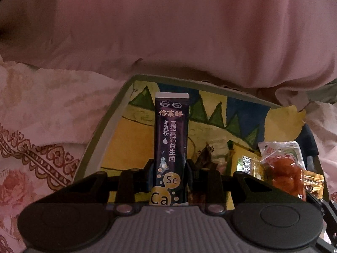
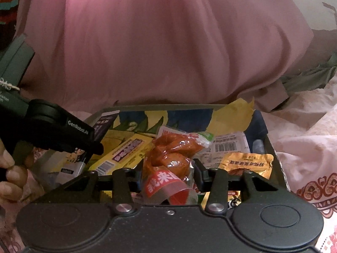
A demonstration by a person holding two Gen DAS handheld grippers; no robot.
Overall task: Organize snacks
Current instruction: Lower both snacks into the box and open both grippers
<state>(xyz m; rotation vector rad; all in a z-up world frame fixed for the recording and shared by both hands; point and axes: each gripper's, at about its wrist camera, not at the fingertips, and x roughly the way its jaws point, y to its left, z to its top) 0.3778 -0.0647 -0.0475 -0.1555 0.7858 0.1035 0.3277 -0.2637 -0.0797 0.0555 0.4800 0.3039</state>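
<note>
Left tongs [image 1: 169, 168] clamped on purple stick pack [image 1: 171, 139], held upright over the tray [image 1: 101, 135] near its left edge. Right tongs [image 2: 168, 168] grip the red snack bag [image 2: 170, 154] above the tray's middle, beside the yellow packet [image 2: 124, 149].

A: Between the left gripper [image 1: 168, 164] fingers, the stick packet [image 1: 171, 147] is dark purple with gold circles.

B: And in the right gripper [image 2: 168, 168], the pouch [image 2: 170, 154] is orange-red. Ahead, the box [image 1: 101, 139] lining is yellow, with blue and green triangles.
</note>
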